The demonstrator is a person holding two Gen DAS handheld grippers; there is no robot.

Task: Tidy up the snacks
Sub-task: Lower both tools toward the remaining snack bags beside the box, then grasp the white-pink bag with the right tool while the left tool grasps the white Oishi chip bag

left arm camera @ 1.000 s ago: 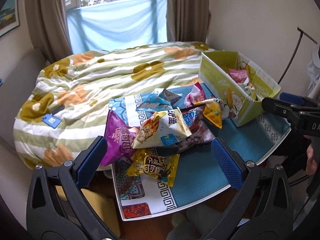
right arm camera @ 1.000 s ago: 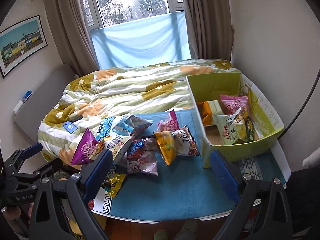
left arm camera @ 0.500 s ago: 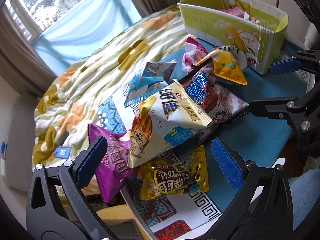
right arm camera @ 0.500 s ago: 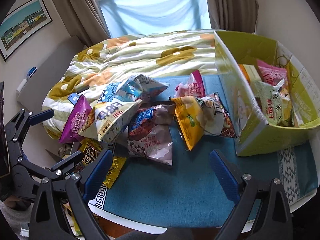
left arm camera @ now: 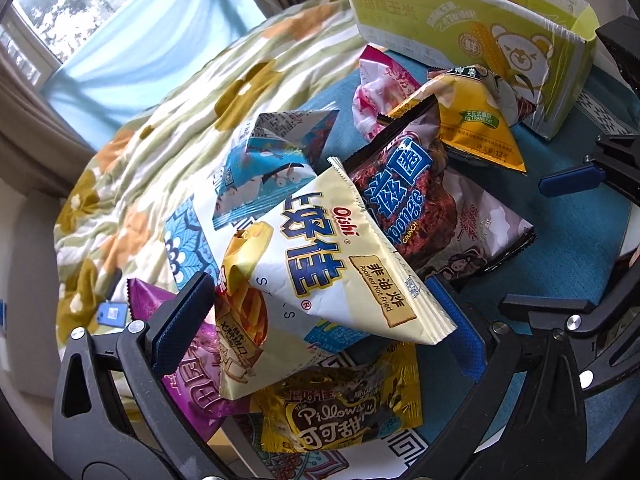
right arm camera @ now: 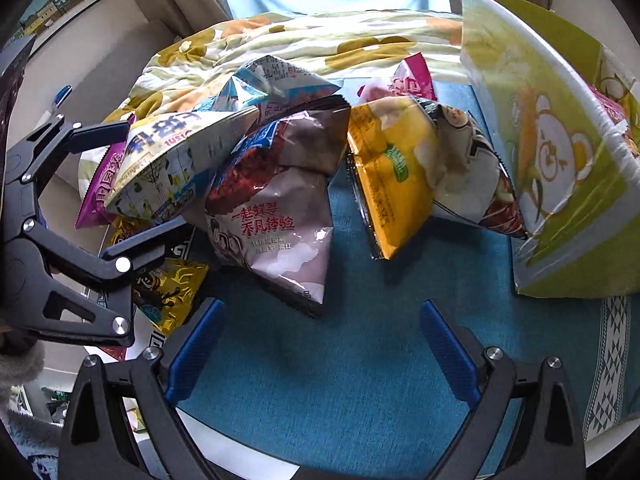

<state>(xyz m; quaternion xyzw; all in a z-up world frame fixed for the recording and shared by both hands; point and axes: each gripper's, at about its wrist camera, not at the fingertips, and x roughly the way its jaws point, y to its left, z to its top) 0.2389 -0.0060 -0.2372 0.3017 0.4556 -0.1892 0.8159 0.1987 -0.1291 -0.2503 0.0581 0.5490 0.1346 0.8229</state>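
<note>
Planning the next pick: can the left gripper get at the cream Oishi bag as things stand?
Probably yes. The left gripper is open, its fingers flanking the Oishi bag, which tops the pile with nothing over it.

A floral quilt (left arm camera: 168, 128) covers the bed beyond the blue tablecloth (right arm camera: 360, 360). A small blue tag (left arm camera: 112, 314) lies on its left edge. Curtains (left arm camera: 24, 80) flank the far window (left arm camera: 36, 12); a picture (right arm camera: 56, 4) hangs far left.

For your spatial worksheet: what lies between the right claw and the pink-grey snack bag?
Only bare teal tablecloth, shown in the right wrist view, separates the right claw from the bag.
</note>
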